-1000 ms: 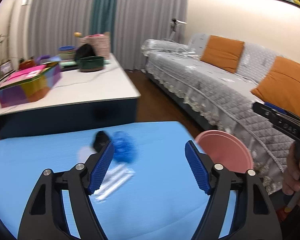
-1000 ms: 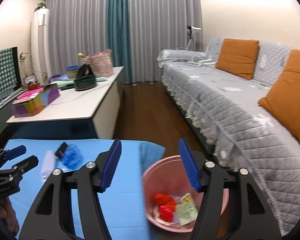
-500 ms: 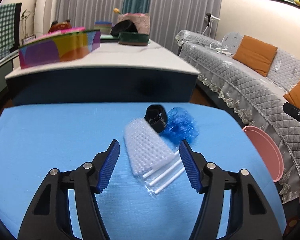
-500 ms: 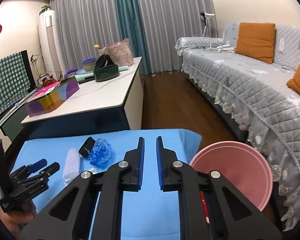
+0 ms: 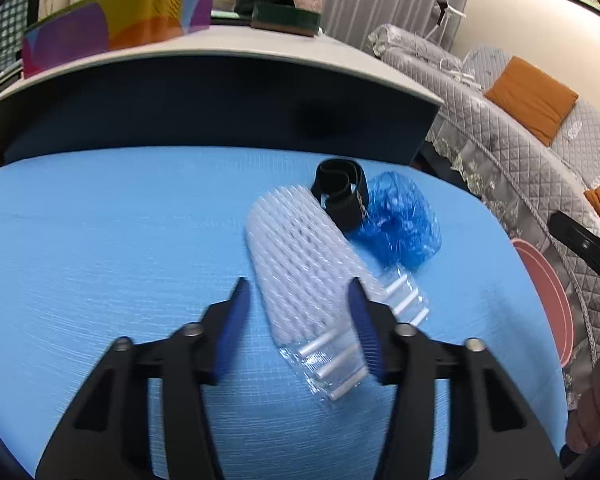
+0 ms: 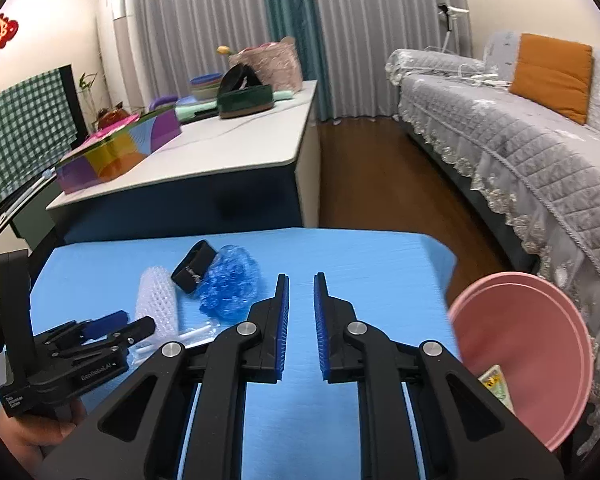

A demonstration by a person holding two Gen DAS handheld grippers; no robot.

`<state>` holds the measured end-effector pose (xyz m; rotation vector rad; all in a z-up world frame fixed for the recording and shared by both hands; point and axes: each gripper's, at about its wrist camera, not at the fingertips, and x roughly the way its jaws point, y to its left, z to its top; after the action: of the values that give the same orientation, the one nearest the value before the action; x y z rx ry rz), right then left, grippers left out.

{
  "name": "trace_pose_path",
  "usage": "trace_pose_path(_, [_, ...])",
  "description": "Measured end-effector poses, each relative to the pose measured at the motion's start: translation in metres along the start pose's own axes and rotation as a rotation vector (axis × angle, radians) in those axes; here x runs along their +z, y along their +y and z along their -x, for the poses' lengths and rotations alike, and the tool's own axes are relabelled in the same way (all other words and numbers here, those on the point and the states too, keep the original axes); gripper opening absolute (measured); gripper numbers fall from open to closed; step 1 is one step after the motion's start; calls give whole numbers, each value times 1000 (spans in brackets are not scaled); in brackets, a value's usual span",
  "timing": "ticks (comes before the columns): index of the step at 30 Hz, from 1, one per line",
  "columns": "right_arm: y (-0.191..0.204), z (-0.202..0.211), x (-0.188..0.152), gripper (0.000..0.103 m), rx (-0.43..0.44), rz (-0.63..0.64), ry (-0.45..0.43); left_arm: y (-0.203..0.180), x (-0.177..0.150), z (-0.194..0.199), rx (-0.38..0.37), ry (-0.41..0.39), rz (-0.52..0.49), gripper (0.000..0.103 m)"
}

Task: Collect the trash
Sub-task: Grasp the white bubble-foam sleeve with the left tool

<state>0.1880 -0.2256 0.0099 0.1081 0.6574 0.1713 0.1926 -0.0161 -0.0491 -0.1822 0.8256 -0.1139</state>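
A white foam net sleeve lies on the blue table cover, on top of a clear packet of white sticks. Just behind them are a black strap and a crumpled blue plastic cover. My left gripper straddles the near end of the foam net. Its jaws are closing and do not clamp the net. My right gripper hovers over bare blue cover to the right of the pile, almost shut with a narrow slit and nothing in it. It sees the left gripper by the foam net.
A pink bin stands off the table's right edge with a green and yellow packet inside. Behind is a white coffee table with a colourful box. A grey sofa runs along the right.
The left gripper dropped toward the foam net and its jaws narrowed around it. The right gripper swung from above the pink bin to over the blue cover, and its jaws came together.
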Motion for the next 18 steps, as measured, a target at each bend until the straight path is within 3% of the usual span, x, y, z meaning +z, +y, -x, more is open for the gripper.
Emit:
trace_pose_path(2, [7,-9,0,14,11,11,12,2,0,-1,5,11,2,25])
trace_pose_path(5, [16,-22,1,20,32,14,31,6,0,2,27,0,3,15])
trace_pose_path(14, [38,-59,-4,43,100,-1,100,31,4,11,78,-31,43,12])
trace_pose_path(18, [47,-72,-5,47,102,8,130,36,3,11,76,-29,49,12])
